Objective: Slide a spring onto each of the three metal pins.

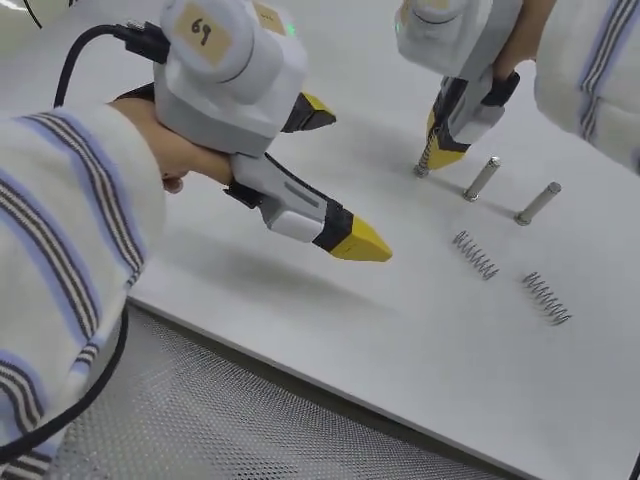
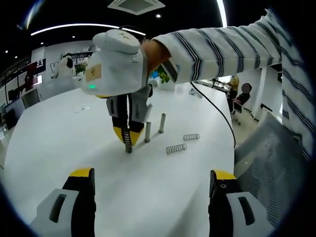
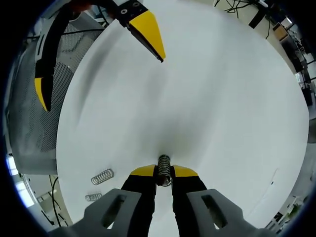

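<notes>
- The right gripper is pointing nose-down at the white worktop. Its jaws are clenching an upright spring at the left end of the pin row. The coils are hiding whatever is inside.
- A first bare pin is standing just beside that spring, with a second bare pin beyond it. Both are apart from the jaws.
- One loose spring and another loose spring are lying flat on the worktop near the bare pins.
- The left gripper is hovering well apart from the pins, its jaws released wide and grasping nothing.
- A black cable is trailing from the left gripper past a striped sleeve.
- A grey perforated mesh panel is running along the worktop's near edge.
- In the left gripper view, a ceiling light strip is glowing near a ceiling vent.
</notes>
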A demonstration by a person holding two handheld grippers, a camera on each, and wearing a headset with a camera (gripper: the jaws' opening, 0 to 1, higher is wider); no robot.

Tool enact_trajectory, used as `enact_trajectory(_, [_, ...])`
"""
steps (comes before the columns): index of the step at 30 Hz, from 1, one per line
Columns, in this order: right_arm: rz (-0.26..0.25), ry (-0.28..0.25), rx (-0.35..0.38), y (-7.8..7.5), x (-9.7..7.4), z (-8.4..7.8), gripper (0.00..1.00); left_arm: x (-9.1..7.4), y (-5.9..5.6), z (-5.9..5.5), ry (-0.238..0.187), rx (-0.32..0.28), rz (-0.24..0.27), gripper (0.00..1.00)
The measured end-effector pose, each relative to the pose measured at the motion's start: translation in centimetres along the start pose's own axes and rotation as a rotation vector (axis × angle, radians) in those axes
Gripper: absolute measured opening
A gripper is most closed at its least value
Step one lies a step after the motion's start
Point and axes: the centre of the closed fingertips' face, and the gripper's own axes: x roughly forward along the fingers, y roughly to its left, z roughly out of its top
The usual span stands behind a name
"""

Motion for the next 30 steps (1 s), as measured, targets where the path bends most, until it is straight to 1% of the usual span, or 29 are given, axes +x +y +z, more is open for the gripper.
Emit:
enact_trajectory(2, [-0.001, -0.001, 0.003, 0.0, 0.1, 0.0, 0.08, 0.0, -0.1, -0.2, 0.007, 0.000, -0.003, 0.94])
enact_trajectory(5, [0.006, -0.003, 0.010, -0.2, 0.6, 0.0, 0.08, 0.1, -0.2, -0.4, 0.010, -0.014, -0.011, 0.94])
enact_trajectory(7, [0.008, -0.004, 0.011, -0.3, 0.7, 0.0, 0.09, 0.1, -0.1, -0.5, 0.014, -0.009, -0.009, 0.93])
enact_trajectory(13, [0.009, -0.007, 0.014, -0.2, 0.8, 0.0, 0.09, 0.1, -0.2, -0.4, 0.012, -0.010, -0.010, 0.93])
enact_trajectory(17, [0.010, -0.001, -0.012, 0.0, 0.7, -0.1, 0.09, 0.1, -0.2, -0.5, 0.014, -0.013, -0.010, 0.93])
enact_trajectory(21, [0.010, 0.001, -0.023, 0.0, 1.0, -0.2, 0.09, 0.2, -0.2, -0.6, 0.018, -0.013, -0.013, 0.93])
enact_trajectory(23, [-0.002, 0.008, -0.030, -0.1, 1.1, -0.3, 0.10, 0.2, -0.1, -0.6, 0.021, -0.012, -0.013, 0.93])
enact_trajectory(25, [-0.033, -0.005, -0.046, -0.5, 1.1, -0.3, 0.14, 0.2, -0.1, -0.7, 0.024, -0.014, -0.014, 0.93])
enact_trajectory(27, [-0.026, -0.010, -0.037, -0.4, 1.0, -0.3, 0.16, 0.2, -0.2, -0.7, 0.027, -0.017, -0.015, 0.93])
enact_trajectory(30, [-0.018, -0.018, -0.036, -0.5, 0.8, -0.1, 0.14, 0.2, -0.3, -0.7, 0.033, -0.016, -0.019, 0.91])
